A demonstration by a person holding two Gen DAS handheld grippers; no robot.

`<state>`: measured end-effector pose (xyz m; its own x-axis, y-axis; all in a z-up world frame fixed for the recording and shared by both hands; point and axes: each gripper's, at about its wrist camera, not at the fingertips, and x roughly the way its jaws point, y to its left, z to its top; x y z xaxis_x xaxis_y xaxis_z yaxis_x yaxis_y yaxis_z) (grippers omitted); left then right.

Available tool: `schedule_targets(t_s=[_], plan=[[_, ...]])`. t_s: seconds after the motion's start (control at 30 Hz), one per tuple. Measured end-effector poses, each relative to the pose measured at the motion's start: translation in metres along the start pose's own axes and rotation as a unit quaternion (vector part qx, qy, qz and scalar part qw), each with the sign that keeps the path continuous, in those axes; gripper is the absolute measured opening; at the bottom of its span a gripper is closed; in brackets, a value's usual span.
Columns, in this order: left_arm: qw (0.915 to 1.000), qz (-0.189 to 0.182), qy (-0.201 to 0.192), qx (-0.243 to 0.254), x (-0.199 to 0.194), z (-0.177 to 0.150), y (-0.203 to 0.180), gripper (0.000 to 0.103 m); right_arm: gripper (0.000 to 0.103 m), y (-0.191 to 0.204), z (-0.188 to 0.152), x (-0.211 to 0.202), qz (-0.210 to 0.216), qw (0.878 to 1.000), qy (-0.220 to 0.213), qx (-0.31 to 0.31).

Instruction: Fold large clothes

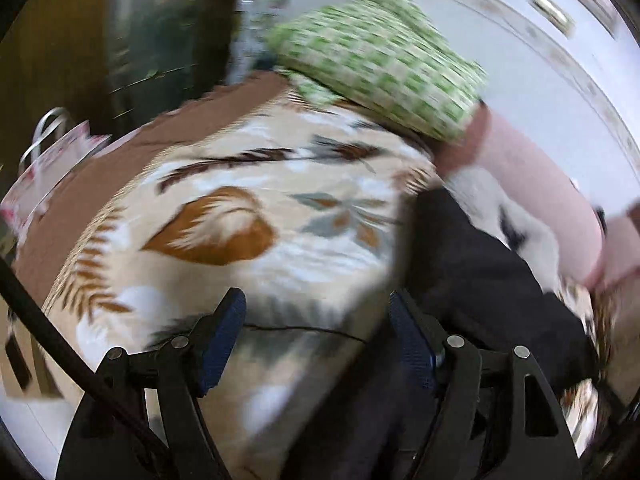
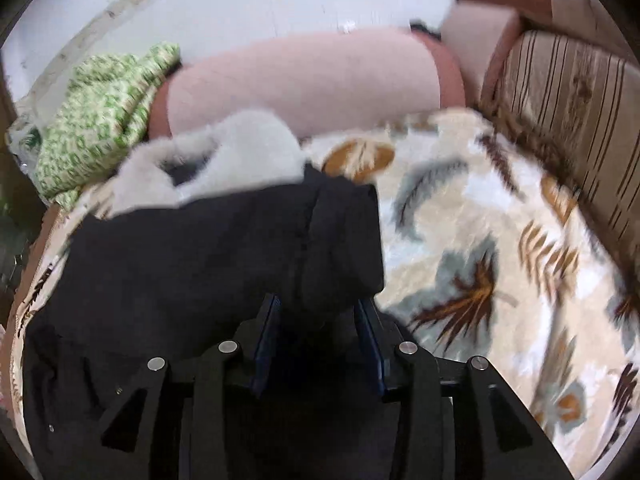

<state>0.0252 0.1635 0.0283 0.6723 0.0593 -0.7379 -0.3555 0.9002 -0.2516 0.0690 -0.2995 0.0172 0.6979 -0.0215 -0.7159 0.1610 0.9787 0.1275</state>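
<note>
**Dark coat lying on a leaf-patterned bed, both claws released**

A bed covered by a plush cream blanket point(image 1: 248, 216) printed with brown, rust and grey-blue leaves fills most of both views; both pictures are smeared by motion blur. A pale wall point(image 2: 240, 4) runs along its far side, and in the right wrist view a brown-and-cream striped padded edge point(image 2: 568, 92) borders the bed on the right.

The task's garment, a large black cloth coat point(image 2: 208, 256) with a fluffy white fur trim point(image 2: 240, 148) at its far end, lies spread on the blanket. In the right wrist view it takes up the near left; in the left wrist view it lies to the right.

Beyond the coat a long pale pink bolster point(image 2: 304, 88) lies against the wall, and just left of it sits a green-and-white checked cushion point(image 1: 384, 56), soft and lumpy.

The left gripper point(image 1: 316, 320) hovers over bare blanket, jaws wide apart and empty. The right gripper point(image 2: 316, 316) is over the coat's near edge, jaws parted, dark cloth showing between the blue pads point(image 2: 266, 340) without being pinched.

At the far left, in the left wrist view, a white bag with loop handles point(image 1: 48, 148) stands beside the bed.
</note>
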Motion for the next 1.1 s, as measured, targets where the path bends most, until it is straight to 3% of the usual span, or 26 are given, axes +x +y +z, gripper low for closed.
schedule_targets(t_s=[0.1,0.23,0.33,0.4,0.5,0.63,0.77,0.9,1.1], plan=[[0.9991,-0.014,0.026,0.031,0.018,0.008,-0.035,0.073,0.042,-0.001,0.008,-0.006,0.031,0.999,-0.026,0.005],[0.9956,-0.019,0.053,0.075,0.065,0.018,-0.088,0.073,0.042,0.012,0.02,0.022,0.054,0.998,-0.011,-0.001],[0.9932,-0.046,0.089,0.058,0.113,0.025,-0.109,0.073,0.042,0.028,0.023,0.06,0.053,0.998,0.01,-0.018],[0.9929,-0.037,0.105,0.043,0.149,0.029,-0.114,0.073,0.042,0.041,0.024,0.089,0.057,0.997,0.03,-0.032],[0.995,0.002,0.084,0.054,0.183,0.037,-0.112,0.075,0.042,0.058,0.026,0.118,0.059,0.997,0.038,-0.045],[0.9892,0.109,0.021,0.096,0.204,0.043,-0.098,0.075,0.042,0.086,0.038,0.148,0.067,0.995,0.036,-0.071],[0.9963,0.073,0.033,0.031,0.223,0.046,-0.065,0.075,0.042,0.104,0.038,0.168,0.08,0.993,0.002,-0.091],[0.9955,0.085,0.008,0.042,0.222,0.04,-0.07,0.077,0.042,0.103,0.027,0.17,0.086,0.991,-0.036,-0.09],[0.9959,0.079,0.022,0.036,0.218,0.043,-0.074,0.077,0.042,0.103,0.027,0.169,0.08,0.992,-0.045,-0.088]])
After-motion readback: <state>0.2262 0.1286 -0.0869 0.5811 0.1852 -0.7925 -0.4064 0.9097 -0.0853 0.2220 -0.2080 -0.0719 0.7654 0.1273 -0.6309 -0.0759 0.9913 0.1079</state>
